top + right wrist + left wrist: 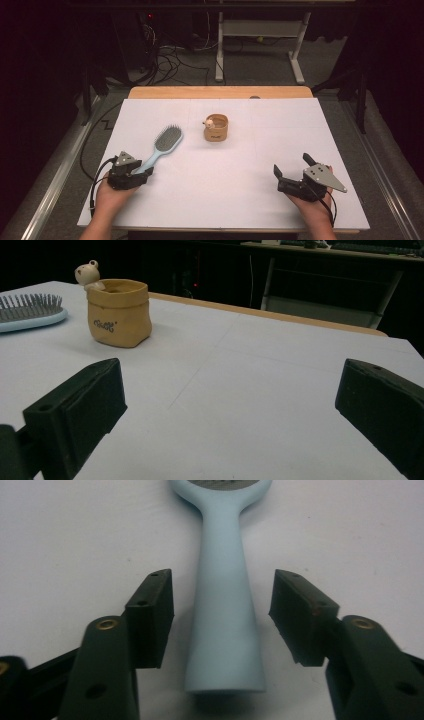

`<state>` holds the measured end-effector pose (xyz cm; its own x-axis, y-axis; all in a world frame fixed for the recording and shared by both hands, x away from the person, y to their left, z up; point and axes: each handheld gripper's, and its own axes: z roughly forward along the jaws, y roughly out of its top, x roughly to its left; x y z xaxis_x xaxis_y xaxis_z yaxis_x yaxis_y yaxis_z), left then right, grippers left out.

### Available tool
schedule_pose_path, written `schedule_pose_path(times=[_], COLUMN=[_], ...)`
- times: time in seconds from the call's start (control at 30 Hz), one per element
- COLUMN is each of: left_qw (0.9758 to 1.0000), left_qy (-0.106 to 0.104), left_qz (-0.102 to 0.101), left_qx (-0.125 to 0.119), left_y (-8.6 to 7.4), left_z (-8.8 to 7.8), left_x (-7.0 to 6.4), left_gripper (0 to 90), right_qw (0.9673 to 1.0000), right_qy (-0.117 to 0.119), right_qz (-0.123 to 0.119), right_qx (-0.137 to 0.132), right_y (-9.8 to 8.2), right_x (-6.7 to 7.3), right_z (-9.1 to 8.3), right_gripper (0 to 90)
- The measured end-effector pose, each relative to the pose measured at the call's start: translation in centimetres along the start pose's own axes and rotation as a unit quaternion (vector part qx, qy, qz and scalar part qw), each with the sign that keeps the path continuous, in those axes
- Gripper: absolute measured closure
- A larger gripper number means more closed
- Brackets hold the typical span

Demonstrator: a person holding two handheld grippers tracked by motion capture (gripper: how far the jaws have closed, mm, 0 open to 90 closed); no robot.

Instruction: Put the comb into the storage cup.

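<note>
A light blue hairbrush [163, 144] lies slanted on the white table, bristles up and handle toward the person. My left gripper [144, 173] sits at the handle's end. In the left gripper view the handle [225, 620] lies between the two black pads [152, 610], with a narrow gap on each side, so my left gripper [222, 605] is open. My right gripper [292, 166] rests low at the front right, wide open with nothing between its jaws. In the right gripper view, its point midway [235, 410] is over bare table.
A small tan pouch [216, 128] with a little bear figure [87, 274] at its rim stands mid-table, right of the brush head. The white sheet [225, 200] covers a wooden table with its edge [220, 92] at the far side. Cables and a desk frame lie beyond.
</note>
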<state>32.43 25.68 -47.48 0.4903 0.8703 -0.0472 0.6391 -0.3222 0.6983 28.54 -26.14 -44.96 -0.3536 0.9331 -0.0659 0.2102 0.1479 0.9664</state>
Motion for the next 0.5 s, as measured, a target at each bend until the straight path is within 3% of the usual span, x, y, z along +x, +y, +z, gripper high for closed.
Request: schedule_pose_path(times=[0.2, 0.5], left_qw=[0.9998, 0.9993], left_qy=[0.010, 0.017], left_qz=[0.015, 0.027], left_qx=[0.013, 0.019], left_y=[0.10, -0.36], left_z=[0.15, -0.49], left_x=[-0.28, -0.89], left_gripper=[61.5, 62.6], right_qw=[1.0000, 1.0000], right_qy=[0.000, -0.001], right_qz=[-0.002, -0.004], right_qx=[-0.002, -0.004], right_y=[0.00, 0.08], right_x=[0.05, 0.08], right_z=[0.00, -0.16], right_gripper=[0.2, 0.2])
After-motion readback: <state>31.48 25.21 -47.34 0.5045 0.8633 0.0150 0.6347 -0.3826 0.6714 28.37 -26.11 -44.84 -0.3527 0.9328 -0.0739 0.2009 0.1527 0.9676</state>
